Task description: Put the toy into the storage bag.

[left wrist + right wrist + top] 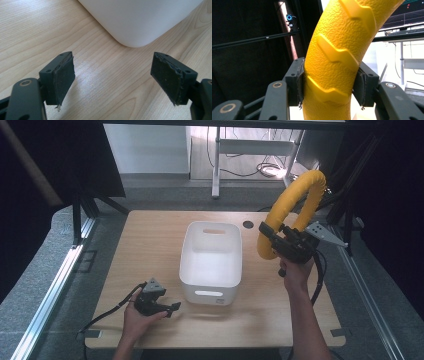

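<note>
A large yellow ring [295, 202] with a ridged, tyre-like surface is held up in the air to the right of a white bin [211, 261]. My right gripper [280, 240] is shut on the ring's lower part. In the right gripper view both pads [301, 82] press into the yellow ring [337, 50] from either side. My left gripper [172, 307] rests low on the wooden table [150, 240], left of the bin's near corner. In the left gripper view it [113, 80] stands open with only bare wood between its fingers, and the white bin [140, 20] lies just ahead.
The bin is empty and has a handle slot in its near wall. A round cable hole [248, 224] sits in the table behind the bin. Black frame posts stand at both far corners. A cable trails from each gripper off the table's front edge.
</note>
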{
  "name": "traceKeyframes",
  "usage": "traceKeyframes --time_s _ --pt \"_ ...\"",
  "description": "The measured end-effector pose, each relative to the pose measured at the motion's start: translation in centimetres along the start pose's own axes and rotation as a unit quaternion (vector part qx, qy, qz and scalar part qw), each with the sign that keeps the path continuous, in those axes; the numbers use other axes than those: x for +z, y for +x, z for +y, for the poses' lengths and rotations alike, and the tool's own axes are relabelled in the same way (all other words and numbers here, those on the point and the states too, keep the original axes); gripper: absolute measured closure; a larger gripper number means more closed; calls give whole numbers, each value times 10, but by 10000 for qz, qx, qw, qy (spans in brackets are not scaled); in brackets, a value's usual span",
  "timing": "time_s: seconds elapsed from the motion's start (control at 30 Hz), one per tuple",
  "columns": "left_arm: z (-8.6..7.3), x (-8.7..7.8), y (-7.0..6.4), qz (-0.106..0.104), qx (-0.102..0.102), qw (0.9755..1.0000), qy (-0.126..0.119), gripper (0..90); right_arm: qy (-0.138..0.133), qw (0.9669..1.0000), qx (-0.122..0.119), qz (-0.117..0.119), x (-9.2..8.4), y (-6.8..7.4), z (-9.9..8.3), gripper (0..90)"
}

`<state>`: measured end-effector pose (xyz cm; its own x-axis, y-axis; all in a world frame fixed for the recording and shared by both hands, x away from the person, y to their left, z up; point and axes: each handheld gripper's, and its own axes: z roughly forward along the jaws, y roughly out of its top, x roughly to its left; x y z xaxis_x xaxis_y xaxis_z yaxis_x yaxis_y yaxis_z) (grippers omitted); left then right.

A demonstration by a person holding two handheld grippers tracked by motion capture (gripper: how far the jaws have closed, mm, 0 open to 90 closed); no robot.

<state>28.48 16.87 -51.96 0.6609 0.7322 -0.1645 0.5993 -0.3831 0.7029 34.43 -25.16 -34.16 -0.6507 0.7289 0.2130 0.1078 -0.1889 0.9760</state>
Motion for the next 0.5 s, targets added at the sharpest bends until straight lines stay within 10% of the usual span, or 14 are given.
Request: traceKeyframes --time_s 0.5 --pt "0 1 0 -16 1 10000 16 195 -168 9996 -170 173 16 23 13 492"
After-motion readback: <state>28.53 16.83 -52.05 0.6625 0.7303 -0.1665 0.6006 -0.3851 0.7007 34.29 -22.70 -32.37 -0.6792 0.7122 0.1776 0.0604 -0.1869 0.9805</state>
